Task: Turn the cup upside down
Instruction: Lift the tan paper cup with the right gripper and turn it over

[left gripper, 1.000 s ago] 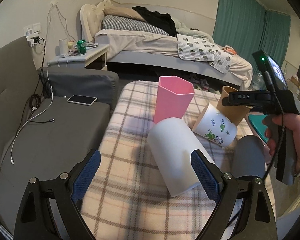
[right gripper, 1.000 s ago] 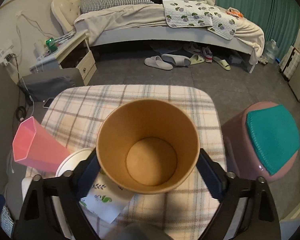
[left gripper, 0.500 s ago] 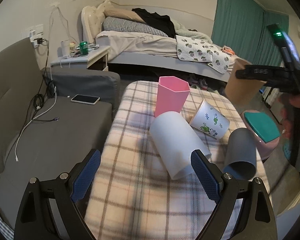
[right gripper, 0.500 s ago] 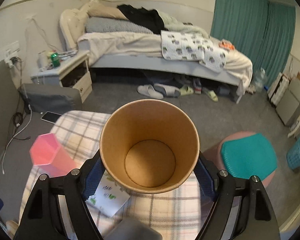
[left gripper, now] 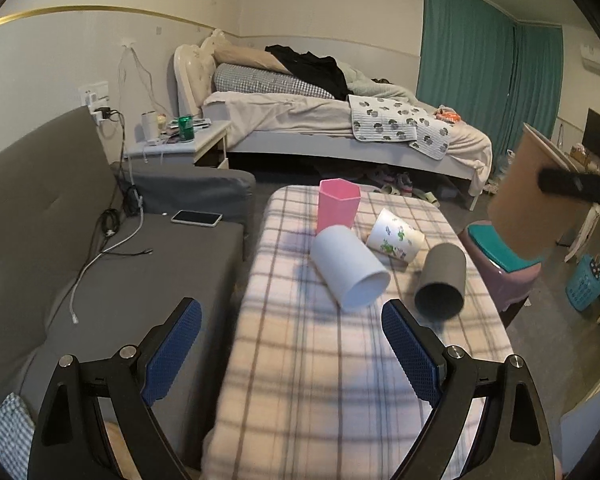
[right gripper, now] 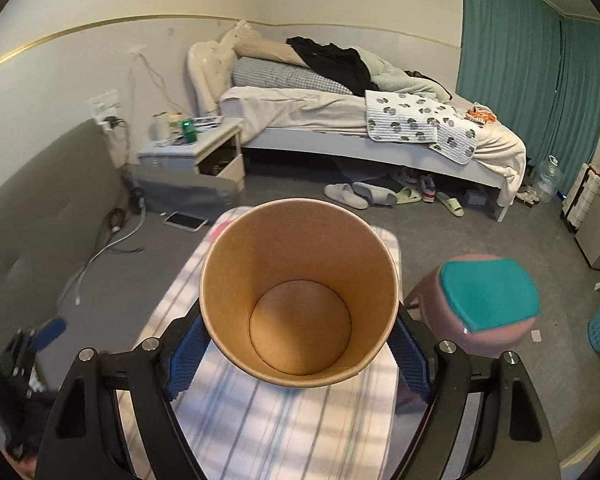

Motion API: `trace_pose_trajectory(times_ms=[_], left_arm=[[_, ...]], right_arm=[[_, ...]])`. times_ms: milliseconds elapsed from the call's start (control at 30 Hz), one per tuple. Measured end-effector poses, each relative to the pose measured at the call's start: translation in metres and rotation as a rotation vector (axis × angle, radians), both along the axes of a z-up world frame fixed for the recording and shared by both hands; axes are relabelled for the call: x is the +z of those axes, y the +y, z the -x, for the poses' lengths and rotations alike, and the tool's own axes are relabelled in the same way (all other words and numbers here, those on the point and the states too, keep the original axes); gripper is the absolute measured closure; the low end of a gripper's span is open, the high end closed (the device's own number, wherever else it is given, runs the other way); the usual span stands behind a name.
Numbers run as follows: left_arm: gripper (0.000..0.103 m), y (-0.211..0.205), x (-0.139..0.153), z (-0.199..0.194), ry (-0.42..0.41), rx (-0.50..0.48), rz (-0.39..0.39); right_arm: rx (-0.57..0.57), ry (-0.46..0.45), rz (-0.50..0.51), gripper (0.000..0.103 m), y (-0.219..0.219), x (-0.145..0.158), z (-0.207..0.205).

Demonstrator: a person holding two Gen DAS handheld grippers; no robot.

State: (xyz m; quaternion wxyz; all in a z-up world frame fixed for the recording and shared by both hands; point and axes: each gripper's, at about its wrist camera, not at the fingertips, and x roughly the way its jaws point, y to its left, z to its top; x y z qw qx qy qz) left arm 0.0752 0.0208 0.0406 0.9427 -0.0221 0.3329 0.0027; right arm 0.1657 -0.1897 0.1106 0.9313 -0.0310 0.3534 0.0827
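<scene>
My right gripper (right gripper: 296, 344) is shut on a brown paper cup (right gripper: 300, 292), its open mouth facing the camera, held above the plaid-covered table (right gripper: 300, 432). The same brown cup (left gripper: 523, 200) shows in the left wrist view, lifted at the far right, off the table's right side. My left gripper (left gripper: 292, 356) is open and empty over the near part of the table (left gripper: 319, 380). On the table lie a white cup (left gripper: 347, 268), a grey cup (left gripper: 441, 282) and a leaf-printed cup (left gripper: 395, 236) on their sides; a pink cup (left gripper: 337, 206) stands upright.
A grey sofa (left gripper: 100, 272) with a phone (left gripper: 196, 217) and cables lies left of the table. A pink stool with a teal cushion (right gripper: 487, 300) stands to the right. A bed (left gripper: 339, 124) and nightstand (left gripper: 180, 140) stand behind.
My right gripper has lifted the brown cup up off the table and rightward, tilting toward horizontal. My left gripper has pulled back from the white cup, which lies where it was.
</scene>
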Motion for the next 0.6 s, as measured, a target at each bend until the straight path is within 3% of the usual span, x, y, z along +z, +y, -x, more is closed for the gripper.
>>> trace_pose_trajectory(times_ms=[267,600], left_arm=[[0.008,0.001,0.001,0.046,-0.029,0.012,-0.044],[0.008,0.009,-0.028,0.045,0.019,0.047,-0.056]], right_arm=[[0.036,0.084,-0.073,0.022,0.015,-0.047,0.095],[0.069,0.32,-0.223,0.022,0.047,-0.143,0.12]])
